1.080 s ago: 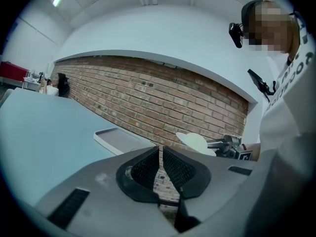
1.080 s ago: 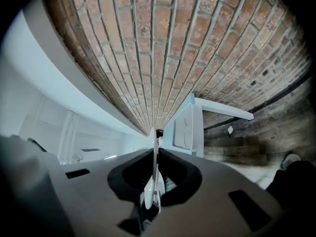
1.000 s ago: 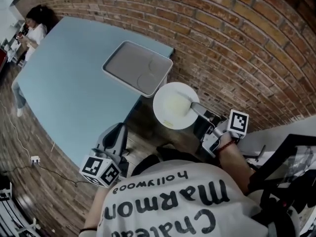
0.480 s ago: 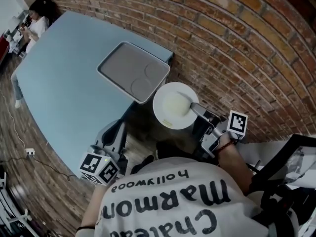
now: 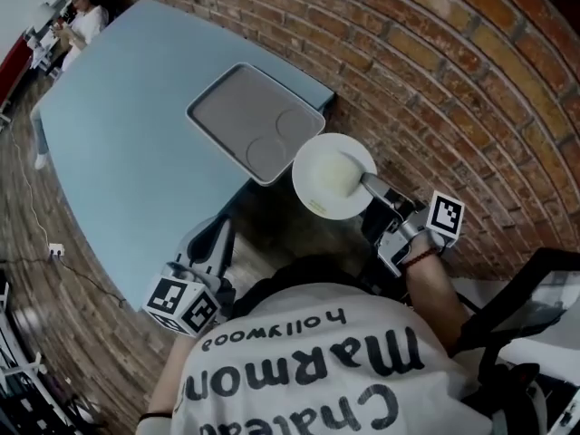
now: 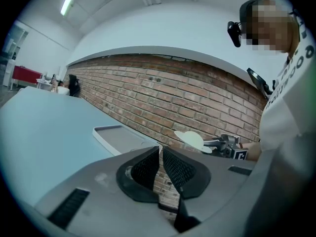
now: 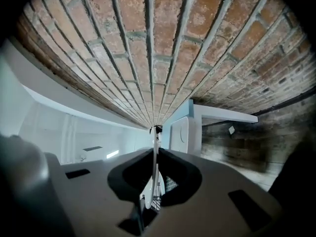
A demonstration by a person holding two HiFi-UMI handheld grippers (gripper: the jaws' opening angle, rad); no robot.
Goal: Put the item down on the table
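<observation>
My right gripper (image 5: 370, 187) is clamped on the rim of the round white plate (image 5: 333, 176). In the right gripper view the plate stands edge-on between the two pads. The plate reaches out ahead of the jaws and lies roughly level. It hangs over the wooden floor, not over the table.

What matters for the set-down is that the pale blue table (image 5: 136, 134) lies forward and to the left of the plate. The plate's far rim sits just beside the near corner of the grey rectangular tray (image 5: 236, 116), and that tray fills this end of the table. From the head view I can't tell whether the rim overlaps the tray or only comes close to it, nor how high it rides above it.

The brick wall (image 5: 435, 80) runs close along the right — little room there. Left of the tray the tabletop is bare and wide. I judge the plate must travel left and forward, clearing the tray's raised edge, before I lower it.

My left gripper (image 5: 210, 243) hangs low near the table's edge, its jaws drawn together on nothing. It is well apart from the plate, so the right one does this job.
</observation>
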